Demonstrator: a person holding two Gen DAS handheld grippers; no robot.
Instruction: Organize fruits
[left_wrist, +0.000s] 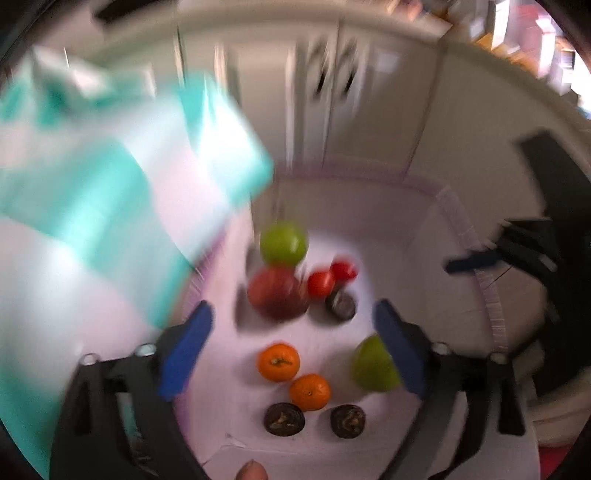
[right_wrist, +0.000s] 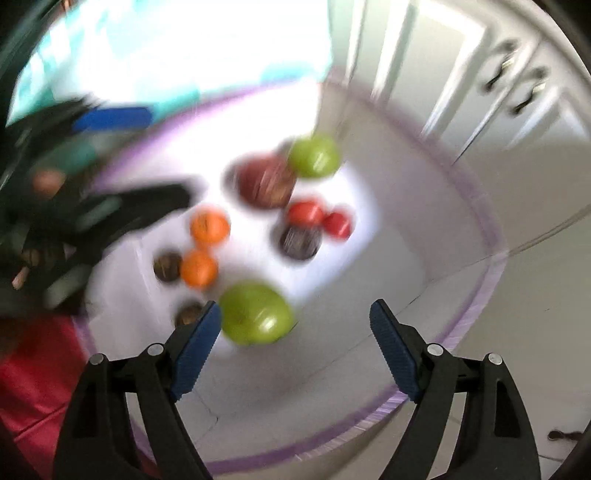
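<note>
Across the white bottom of the purple-rimmed bin (right_wrist: 476, 206) lie the fruits we must sort, and both our tongs hang above them with jaws spread wide and nothing between the pads: the left tongs (left_wrist: 293, 347) and the right tongs (right_wrist: 295, 347). Nearest the right tongs lies a green apple (right_wrist: 256, 314); a second green apple (left_wrist: 283, 243) sits toward the far wall, touching a red apple (left_wrist: 277, 291). We judge these apples firm and fairly heavy, smooth enough to slip, so we would take each across its widest middle. Two oranges (left_wrist: 279, 362) touch near the middle of the floor; their skin should give a little and hold well. Two small tomatoes (left_wrist: 320, 283) look soft and easily bruised, wanting a light squeeze. Three dark round fruits (left_wrist: 284, 419), too blurred to name, look small and hard. A teal cloth (left_wrist: 110, 184) hangs over the left rim.
</note>
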